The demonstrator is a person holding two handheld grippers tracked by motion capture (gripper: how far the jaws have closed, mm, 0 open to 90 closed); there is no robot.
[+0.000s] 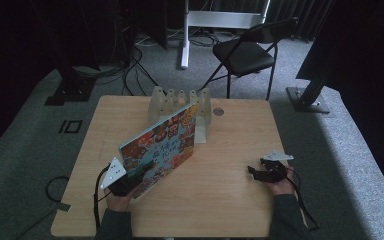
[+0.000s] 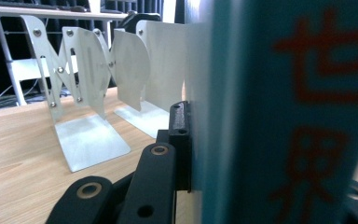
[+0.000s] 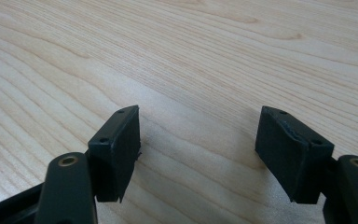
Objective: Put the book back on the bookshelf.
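Item 1, nearest you: left tongs (image 1: 130,181), held at the near left of the worktop (image 1: 230,200). In the left gripper view one black pad presses flat against the book (image 2: 279,112); your tongs are clamped on its near lower corner.

Item 2: right tongs (image 1: 260,172), near right of the worktop, pointing left toward the middle. In the right gripper view the jaws stand wide apart with nothing between them, bare wood beneath.

Item 3: book (image 1: 161,146), colourful cover, propped up and tilted. Its long axis runs from your left tongs away and to the right, far upper corner reaching toward the rack.

Item 4, farthest: metal bookend rack (image 1: 180,102), pale plates standing in a row at the far middle edge of the worktop, just beyond the book's far corner.

Relation to note: the rack lies ahead of your left tongs, along the book's own axis. Judged from this, your left hand carries the move; your right sits well apart.
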